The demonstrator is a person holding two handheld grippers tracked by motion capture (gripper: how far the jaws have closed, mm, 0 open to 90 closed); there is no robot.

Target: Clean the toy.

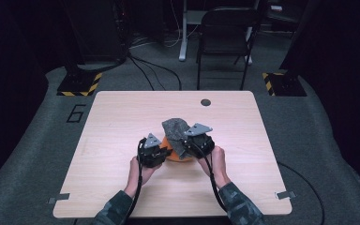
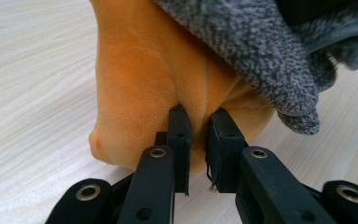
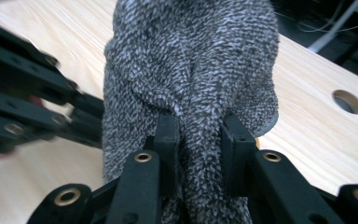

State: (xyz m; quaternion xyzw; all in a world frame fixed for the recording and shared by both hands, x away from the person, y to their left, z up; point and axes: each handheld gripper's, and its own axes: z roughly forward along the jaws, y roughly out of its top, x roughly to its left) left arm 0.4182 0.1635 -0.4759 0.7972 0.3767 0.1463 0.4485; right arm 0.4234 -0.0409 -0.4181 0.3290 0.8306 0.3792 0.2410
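Fuzzy grey cloth [image 3: 191, 70] draped over smooth orange cloth [image 2: 144, 84], at counter [image 1: 122, 112] centre; left gripper [image 2: 199, 123] jaws pinching orange, right gripper [image 3: 199, 128] jaws pinching grey at 3 o'clock.

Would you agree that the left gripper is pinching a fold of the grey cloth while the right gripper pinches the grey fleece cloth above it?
Not quite: the left gripper pinches a fold of the orange cloth, not grey, as the left gripper view shows. The right gripper does pinch the grey fleece cloth, which lies over the orange one.
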